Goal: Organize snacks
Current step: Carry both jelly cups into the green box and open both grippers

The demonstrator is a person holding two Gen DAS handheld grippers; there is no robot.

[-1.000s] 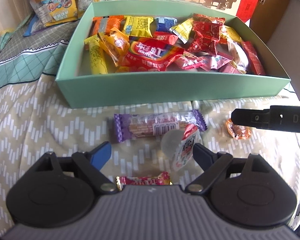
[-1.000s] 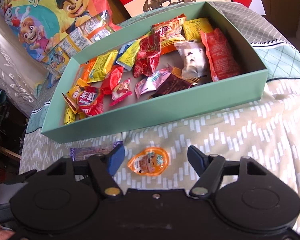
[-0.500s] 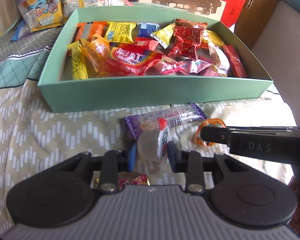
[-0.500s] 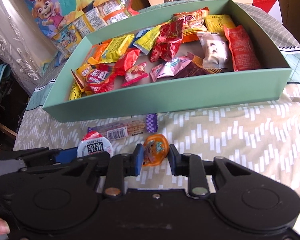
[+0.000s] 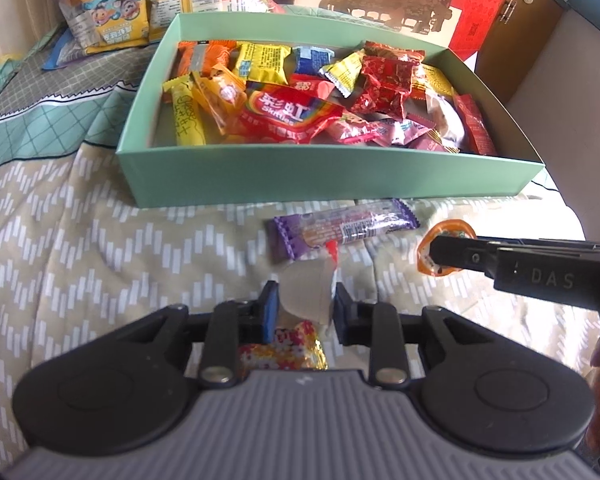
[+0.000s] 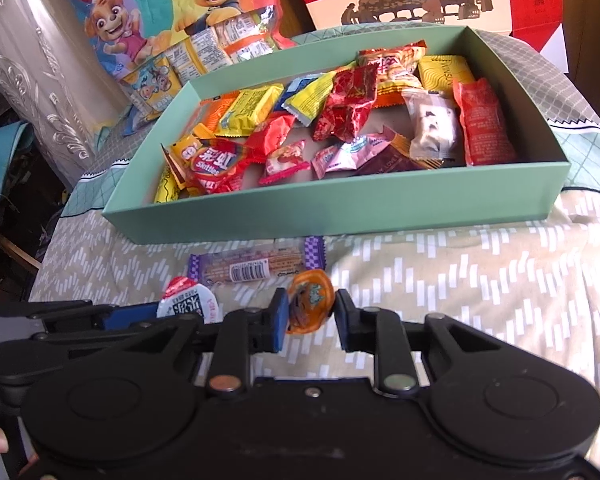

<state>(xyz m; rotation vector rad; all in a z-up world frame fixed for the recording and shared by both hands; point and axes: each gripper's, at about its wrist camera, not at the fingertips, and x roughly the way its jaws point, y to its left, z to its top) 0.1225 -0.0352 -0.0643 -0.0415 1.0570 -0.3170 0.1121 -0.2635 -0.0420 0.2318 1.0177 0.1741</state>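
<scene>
gold-red candy (image 5: 284, 350) half hidden behind claw

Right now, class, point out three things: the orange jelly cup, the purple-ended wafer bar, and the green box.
orange jelly cup (image 6: 310, 306), right wrist view, on its printed lid.
purple-ended wafer bar (image 5: 342, 229), left wrist view, on its clear middle.
green box (image 5: 300, 178), left wrist view, on its near outer wall.

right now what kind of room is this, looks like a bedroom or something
Probably a home, most likely a bedroom: the green box of snacks sits on a soft patterned quilt, a cartoon snack bag leans behind it, and a wooden cabinet stands nearby.
</scene>
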